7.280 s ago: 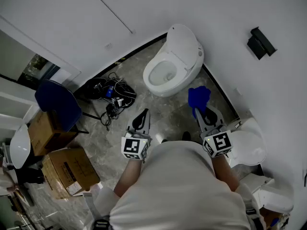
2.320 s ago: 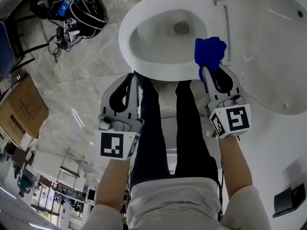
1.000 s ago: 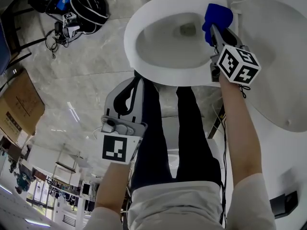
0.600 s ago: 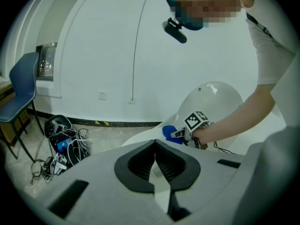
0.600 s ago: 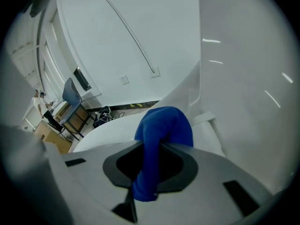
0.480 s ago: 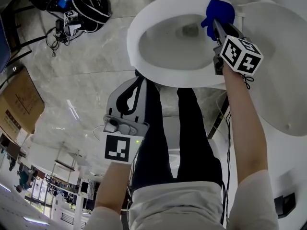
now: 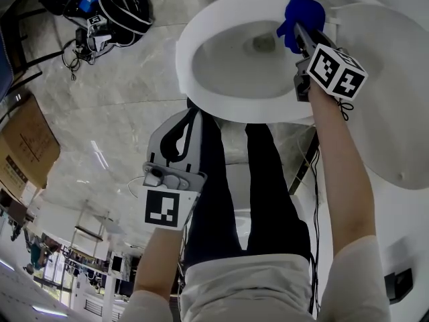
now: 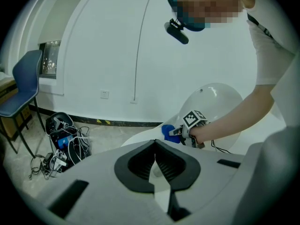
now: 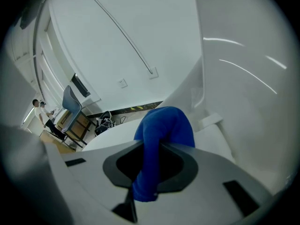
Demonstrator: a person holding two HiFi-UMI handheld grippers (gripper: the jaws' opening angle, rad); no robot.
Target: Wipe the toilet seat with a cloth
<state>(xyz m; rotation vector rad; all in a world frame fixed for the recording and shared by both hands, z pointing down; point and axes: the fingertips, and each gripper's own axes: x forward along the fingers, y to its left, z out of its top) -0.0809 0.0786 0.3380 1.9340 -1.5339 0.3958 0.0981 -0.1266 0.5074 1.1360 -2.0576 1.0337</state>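
Note:
The white toilet seat (image 7: 191,79) rings the open bowl at the top of the head view, its lid (image 7: 395,92) raised to the right. My right gripper (image 7: 299,32) is shut on a blue cloth (image 7: 299,19) (image 9: 164,130), which rests on the rear right part of the seat near the hinge. In the right gripper view the cloth bulges out past the jaws, against the seat (image 9: 215,139). My left gripper (image 7: 188,116) (image 8: 154,161) hangs shut and holding nothing near the person's legs, short of the bowl's front rim. From the left gripper view I see the cloth (image 8: 168,132) and the right gripper (image 8: 180,132) at the toilet.
A tangle of cables and devices (image 7: 107,12) lies on the marble floor at upper left. Cardboard boxes (image 7: 23,146) stand at the left edge. A blue chair (image 8: 21,86) stands by the wall. The person's dark trouser legs (image 7: 265,193) stand right before the bowl.
The right gripper has carried the cloth from the seat's near right side up to the rear by the hinge, then drifted slightly left. The left gripper stays still.

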